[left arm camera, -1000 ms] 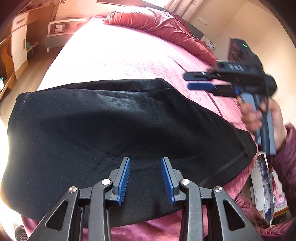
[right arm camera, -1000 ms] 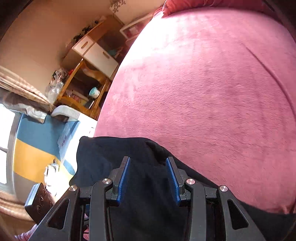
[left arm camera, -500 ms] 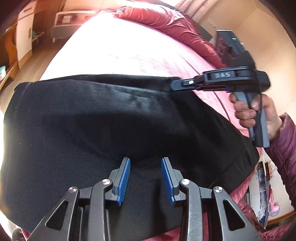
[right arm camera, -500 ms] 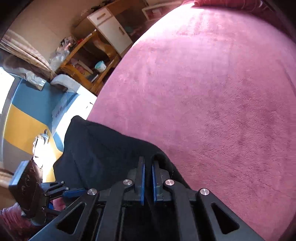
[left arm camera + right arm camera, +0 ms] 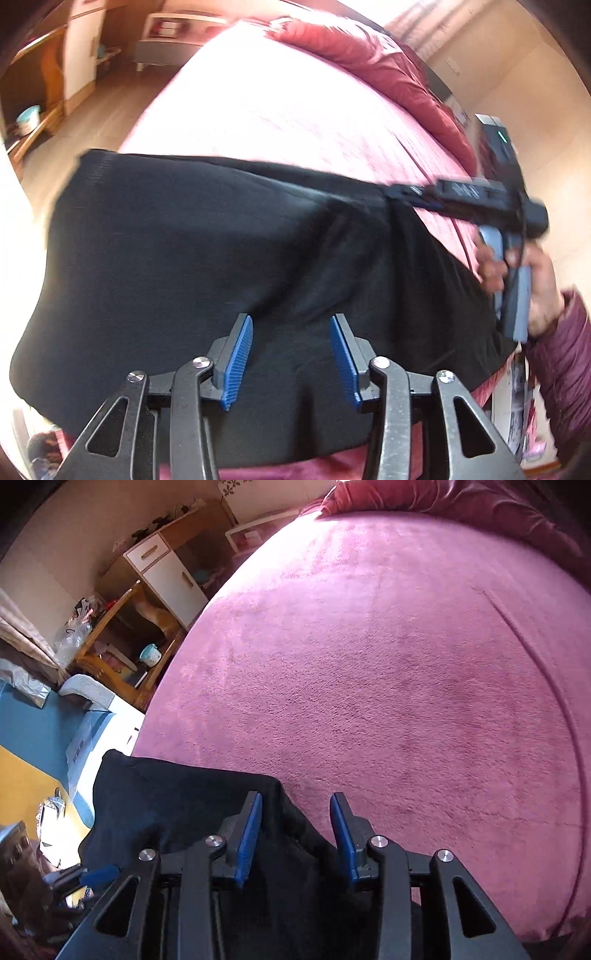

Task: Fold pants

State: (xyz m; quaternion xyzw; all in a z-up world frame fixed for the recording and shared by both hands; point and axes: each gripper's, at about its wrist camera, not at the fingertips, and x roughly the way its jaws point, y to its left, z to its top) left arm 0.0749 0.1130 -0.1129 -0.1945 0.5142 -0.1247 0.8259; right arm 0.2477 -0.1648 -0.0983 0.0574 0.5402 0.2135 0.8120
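Observation:
Black pants (image 5: 207,258) lie spread across the pink bed (image 5: 295,110), creased toward the right. My left gripper (image 5: 291,354) hovers over their near part. Its jaws are opening, and its blue pads (image 5: 240,350) press on nothing. At the pants' far right edge a hand (image 5: 539,284) holds my right gripper (image 5: 402,192). In the right wrist view the right gripper (image 5: 295,834) has its jaws opening. The edge of the pants (image 5: 184,805) lies between and under them, and the pads do not press on it. The left gripper (image 5: 92,875) shows at the lower left.
A red quilt (image 5: 369,62) is bunched at the head of the bed. Wooden shelves and a white cabinet (image 5: 166,572) stand past the bed's left side, with a teal cup (image 5: 149,654) on a shelf. Pink bedcover (image 5: 406,683) stretches beyond the pants.
The right gripper came down, shut at the pants' far edge, and has now opened again. The left jaws have widened. The pants have creased near the right gripper.

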